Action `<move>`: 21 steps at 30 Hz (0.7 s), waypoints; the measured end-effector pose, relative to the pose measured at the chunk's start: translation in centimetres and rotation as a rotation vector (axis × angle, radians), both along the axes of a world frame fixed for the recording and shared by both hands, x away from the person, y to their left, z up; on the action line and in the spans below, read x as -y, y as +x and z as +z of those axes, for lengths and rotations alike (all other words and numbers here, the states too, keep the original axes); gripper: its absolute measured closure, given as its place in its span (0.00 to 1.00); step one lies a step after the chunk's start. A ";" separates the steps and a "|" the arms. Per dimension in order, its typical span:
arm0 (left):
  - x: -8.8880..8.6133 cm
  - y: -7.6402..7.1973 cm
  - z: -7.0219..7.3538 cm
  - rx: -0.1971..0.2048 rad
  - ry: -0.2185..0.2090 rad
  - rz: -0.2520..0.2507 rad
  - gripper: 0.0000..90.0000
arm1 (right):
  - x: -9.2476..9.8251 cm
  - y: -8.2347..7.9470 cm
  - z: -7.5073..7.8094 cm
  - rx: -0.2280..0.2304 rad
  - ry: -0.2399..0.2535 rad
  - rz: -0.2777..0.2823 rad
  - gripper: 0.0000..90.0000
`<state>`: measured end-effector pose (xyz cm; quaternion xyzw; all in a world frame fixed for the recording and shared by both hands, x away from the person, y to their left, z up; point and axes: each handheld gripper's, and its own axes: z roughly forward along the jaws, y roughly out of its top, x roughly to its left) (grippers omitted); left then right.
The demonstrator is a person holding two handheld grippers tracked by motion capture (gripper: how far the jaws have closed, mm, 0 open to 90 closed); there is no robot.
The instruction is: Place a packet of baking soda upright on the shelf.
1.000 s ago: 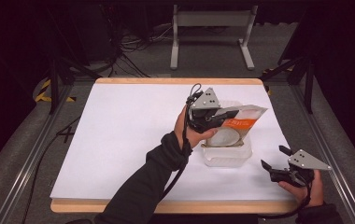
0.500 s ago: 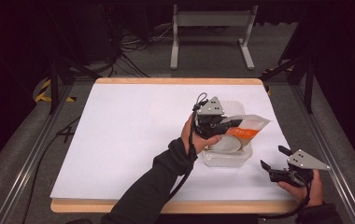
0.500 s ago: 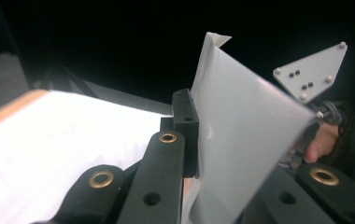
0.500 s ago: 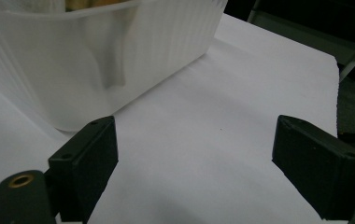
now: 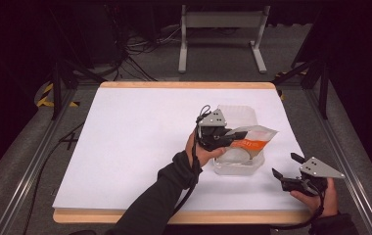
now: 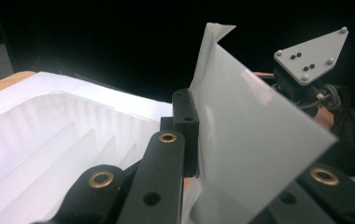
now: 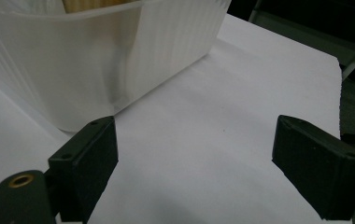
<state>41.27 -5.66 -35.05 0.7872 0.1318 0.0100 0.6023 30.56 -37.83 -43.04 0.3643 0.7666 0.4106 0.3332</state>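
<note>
I see a white and orange pouch [image 5: 252, 139] lying tilted across the top of a clear ribbed plastic tub [image 5: 240, 164], which sits right of centre on the white table [image 5: 125, 142]. Its flat glossy white edge [image 6: 250, 140] sticks upward.

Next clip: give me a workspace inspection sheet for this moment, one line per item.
Surface: white sheet over a wood-edged table.
Job's things: translucent plastic tub; orange-and-white pouch held over it.
Clutter: nothing seen.
Grippers: left tongs shut on the pouch; right tongs open, empty, beside the tub.
Cables: black cable trails along the left forearm; loose cables on the floor beyond.
Surroundings: dark room, grey metal stand behind the table.
</note>
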 end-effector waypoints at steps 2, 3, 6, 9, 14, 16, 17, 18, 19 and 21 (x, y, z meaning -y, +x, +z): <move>-0.2 0.0 -0.2 0.004 0.003 0.000 1.00 | 0.0 0.0 0.0 0.000 0.000 0.000 0.17; -0.2 -0.1 -0.3 0.005 0.007 -0.003 1.00 | 0.0 0.0 0.0 0.001 0.000 0.000 0.17; -0.2 -0.2 -0.3 0.017 0.022 -0.004 1.00 | 0.0 0.0 0.1 0.004 0.000 0.000 0.17; -0.2 -0.3 -0.4 0.029 0.045 0.002 1.00 | 0.1 0.0 0.1 0.005 0.005 -0.003 0.17; -0.2 -0.4 -0.5 0.031 0.054 -0.003 1.00 | 0.1 0.0 0.1 0.003 0.006 -0.002 0.17; 0.1 -0.5 -0.7 0.032 0.080 -0.007 1.00 | 0.1 0.0 0.1 0.001 0.005 -0.002 0.17; 0.2 -0.5 -0.8 0.027 0.081 -0.013 1.00 | 0.1 0.0 0.1 0.001 0.004 -0.002 0.17; 0.3 -0.5 -0.9 0.032 0.089 -0.016 1.00 | 0.0 0.0 0.1 0.001 0.004 -0.001 0.17; 0.4 -0.5 -1.0 0.032 0.094 -0.016 1.00 | 0.0 0.0 0.1 0.002 0.004 -0.001 0.17; 0.6 -0.5 -1.1 0.032 0.095 -0.017 1.00 | 0.1 0.0 0.1 0.003 0.004 -0.002 0.17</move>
